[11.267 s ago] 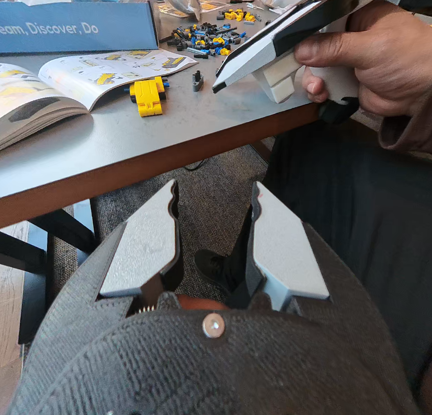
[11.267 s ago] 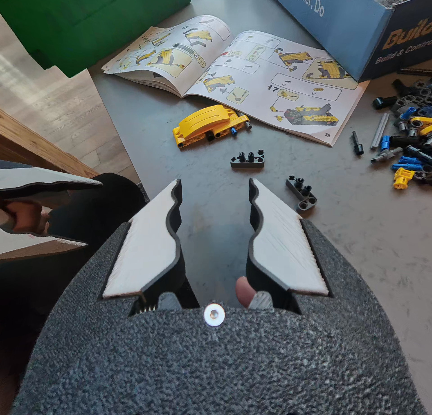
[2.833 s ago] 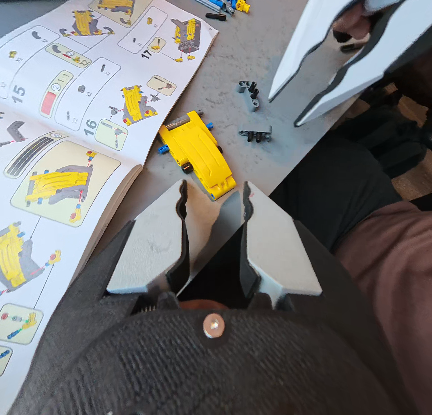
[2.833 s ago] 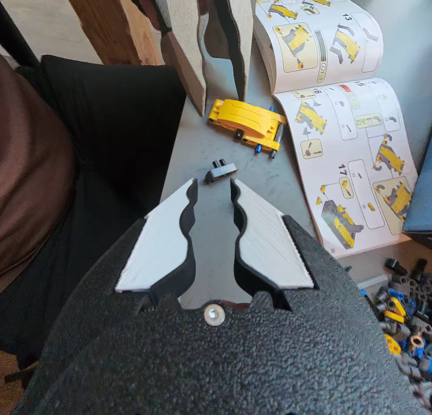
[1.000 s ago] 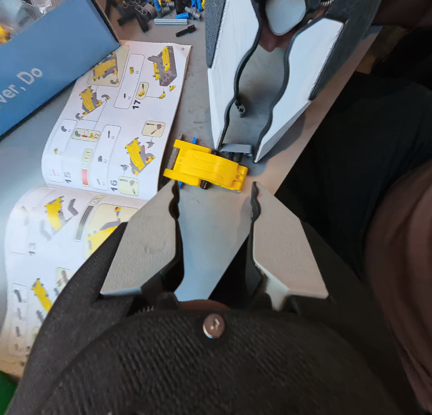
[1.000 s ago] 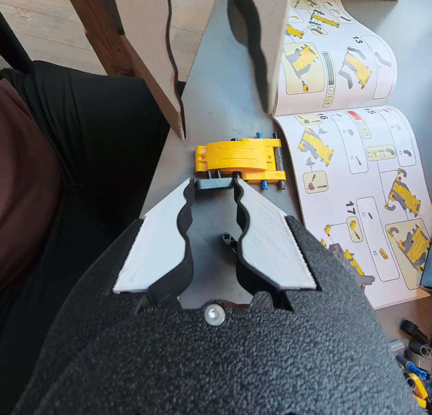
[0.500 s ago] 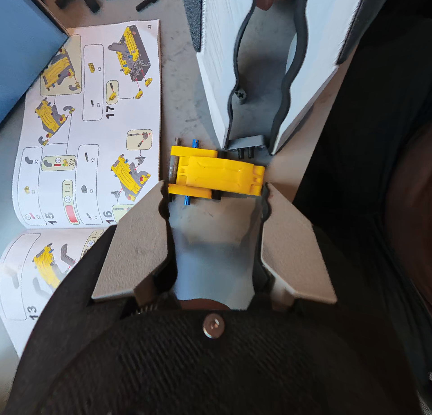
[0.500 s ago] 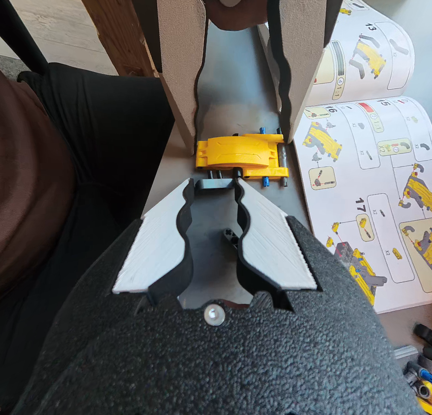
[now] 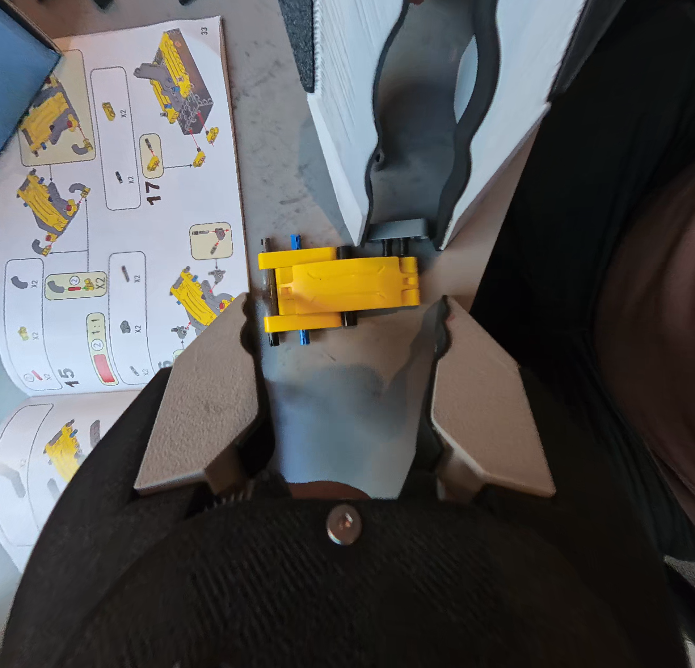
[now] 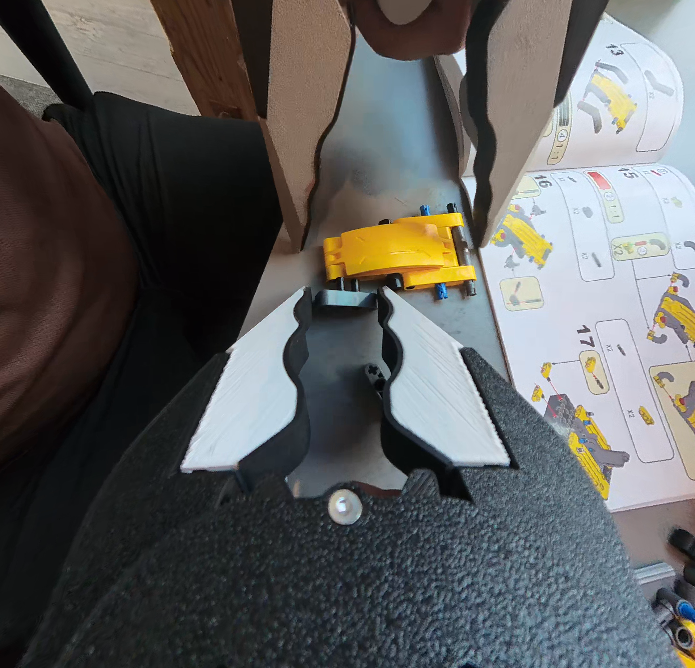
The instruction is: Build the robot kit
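Observation:
A yellow brick assembly (image 9: 338, 285) with black and blue pins lies on the grey table (image 9: 338, 405) near its edge. My left gripper (image 9: 344, 304) is open wide, with one fingertip at each end of the assembly. My right gripper (image 10: 344, 294) is shut on a dark grey beam (image 10: 346, 298) at its fingertips. The beam's two black pins meet the side of the yellow assembly (image 10: 395, 251). The left wrist view shows the right gripper (image 9: 400, 236) from the front, holding the beam (image 9: 398, 229). The left gripper (image 10: 389, 242) shows across the top of the right wrist view.
An open instruction booklet (image 9: 124, 198) lies beside the assembly and also shows in the right wrist view (image 10: 601, 311). A small grey part (image 10: 374, 379) lies under the right gripper. A blue box (image 9: 18, 67) and loose parts (image 10: 677, 593) are farther off. Black-trousered legs (image 10: 169, 198) are at the table edge. The grippers are tip to tip, or close to it.
My left gripper has opened wider and moved forward so that its tips flank the yellow assembly. My right gripper has kept the grey beam pressed against the assembly's side.

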{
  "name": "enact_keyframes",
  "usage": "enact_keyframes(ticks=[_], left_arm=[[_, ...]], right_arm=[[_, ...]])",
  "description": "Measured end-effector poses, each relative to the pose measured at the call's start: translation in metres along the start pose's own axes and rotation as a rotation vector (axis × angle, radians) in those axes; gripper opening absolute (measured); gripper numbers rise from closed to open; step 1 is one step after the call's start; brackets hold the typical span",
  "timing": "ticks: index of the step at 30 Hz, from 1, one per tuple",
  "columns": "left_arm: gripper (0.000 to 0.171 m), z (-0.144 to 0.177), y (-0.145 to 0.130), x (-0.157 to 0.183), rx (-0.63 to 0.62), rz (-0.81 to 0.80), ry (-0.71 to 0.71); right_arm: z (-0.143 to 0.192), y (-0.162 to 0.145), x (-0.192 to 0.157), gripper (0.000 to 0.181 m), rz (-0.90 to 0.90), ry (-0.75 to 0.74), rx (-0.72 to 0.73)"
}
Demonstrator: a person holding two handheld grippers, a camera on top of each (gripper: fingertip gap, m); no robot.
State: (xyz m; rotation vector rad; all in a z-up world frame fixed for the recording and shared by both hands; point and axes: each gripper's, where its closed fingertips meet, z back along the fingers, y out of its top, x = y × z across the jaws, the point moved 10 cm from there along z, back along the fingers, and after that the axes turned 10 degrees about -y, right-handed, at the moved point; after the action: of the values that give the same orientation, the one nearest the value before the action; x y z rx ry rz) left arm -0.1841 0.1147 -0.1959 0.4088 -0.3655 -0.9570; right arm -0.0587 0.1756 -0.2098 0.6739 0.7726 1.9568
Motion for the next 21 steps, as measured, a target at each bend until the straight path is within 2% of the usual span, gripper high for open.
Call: enact_keyframes(ticks=[2,6,17,21], left_arm=[[0.094,-0.0012,0.0006,-0.0017,-0.002,0.018,-0.018],[0.080,-0.0004,0.0012,-0.0053,0.009,0.026,-0.026],[0.079,-0.0008,-0.0048,0.0025,0.068,0.048,-0.012],[0.079,-0.0006,-0.0067,0.0020,0.090,0.049,-0.016]], right_arm=[[0.0005,0.0001,-0.0013,0.033,0.015,-0.003,0.005],[0.0005,-0.0001,-0.0022,0.032,0.035,-0.019,0.007],[0.0040,-0.0013,-0.0044,0.035,0.080,-0.027,0.027],[0.0072,-0.0020,-0.0009,0.037,0.038,-0.020,0.047]])
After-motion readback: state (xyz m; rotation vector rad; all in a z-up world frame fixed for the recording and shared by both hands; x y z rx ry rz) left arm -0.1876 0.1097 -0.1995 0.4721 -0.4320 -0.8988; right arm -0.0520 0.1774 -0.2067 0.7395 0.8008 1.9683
